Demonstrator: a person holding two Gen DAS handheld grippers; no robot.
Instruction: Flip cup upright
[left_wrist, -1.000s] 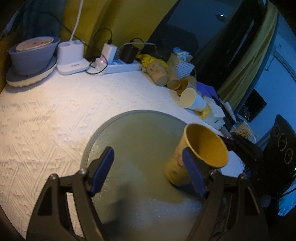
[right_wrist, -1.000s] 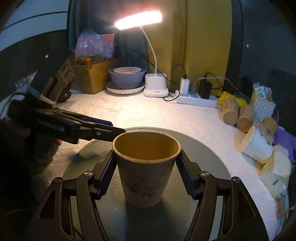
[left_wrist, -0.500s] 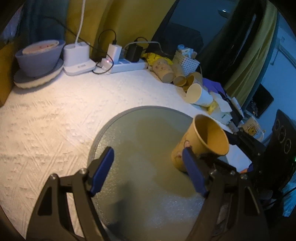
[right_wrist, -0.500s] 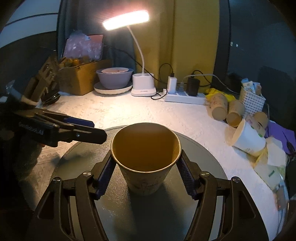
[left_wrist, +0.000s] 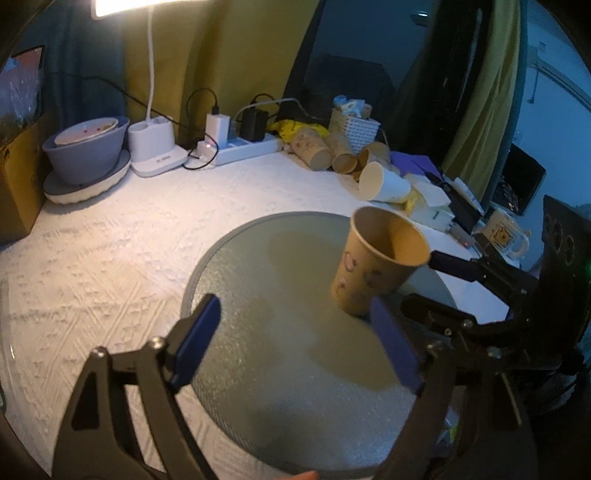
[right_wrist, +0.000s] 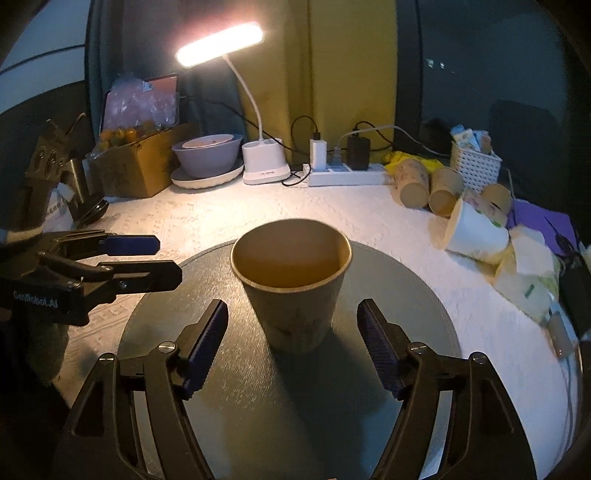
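A brown paper cup (right_wrist: 295, 291) stands upright, mouth up, on the round grey glass mat (right_wrist: 399, 288). It also shows in the left wrist view (left_wrist: 373, 269), right of centre on the mat (left_wrist: 266, 295). My right gripper (right_wrist: 293, 349) is open, its jaws standing apart from the cup on either side. My left gripper (left_wrist: 295, 343) is open and empty, low over the mat and left of the cup. In the right wrist view it shows side-on at the left (right_wrist: 147, 258).
Several paper cups (right_wrist: 443, 188) lie on their sides at the back right, with a white cup (right_wrist: 476, 230) and papers. A power strip (right_wrist: 347, 177), lamp base (right_wrist: 264, 166), stacked bowls (right_wrist: 207, 155) and a cardboard box (right_wrist: 136, 170) line the back.
My right gripper has opened and let go of the cup, which now stands on the mat. Both grippers have drawn back a little from it.
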